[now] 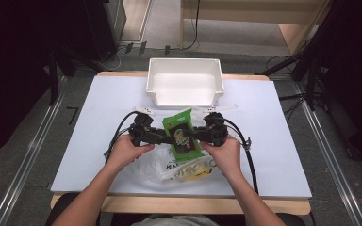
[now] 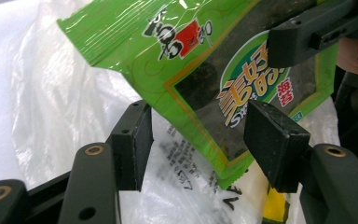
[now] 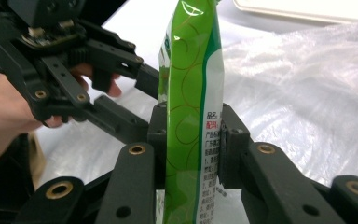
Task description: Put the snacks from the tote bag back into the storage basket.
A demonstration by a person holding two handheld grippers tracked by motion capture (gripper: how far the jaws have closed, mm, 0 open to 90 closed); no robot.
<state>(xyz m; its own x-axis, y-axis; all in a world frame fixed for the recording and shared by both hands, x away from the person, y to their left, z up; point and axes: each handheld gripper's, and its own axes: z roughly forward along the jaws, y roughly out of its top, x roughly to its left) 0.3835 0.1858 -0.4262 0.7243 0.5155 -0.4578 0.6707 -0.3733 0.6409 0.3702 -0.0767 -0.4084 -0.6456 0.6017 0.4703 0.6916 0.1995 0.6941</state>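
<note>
Step in hand: a hand-over of the green snack packet from one gripper to the other, above a clear plastic bag, as I judge it.
Packet position: held in the air over the middle of the white table, between the 2 grippers, in front of the white bin and apart from it.
Right gripper: closed on the packet; in the right gripper view its 2 pads press both faces of the packet, which stands edge-on between them.
Left gripper: jaws spread; in the left gripper view the packet's lower corner hangs between the pads with a gap on each side, so it grips nothing.
Plastic bag: lies crumpled on the table under the packet; something yellow shows inside it, though the view is too blurred to say what.
Doing it well: keep the right grip firm near the packet's edge so the slick film does not slide; draw the left gripper straight back, clear of the corner, before moving the packet.
Risk: the open left pads could snag the packet's corner or the loose bag.
Next, likely: carry the packet toward the bin.
</note>
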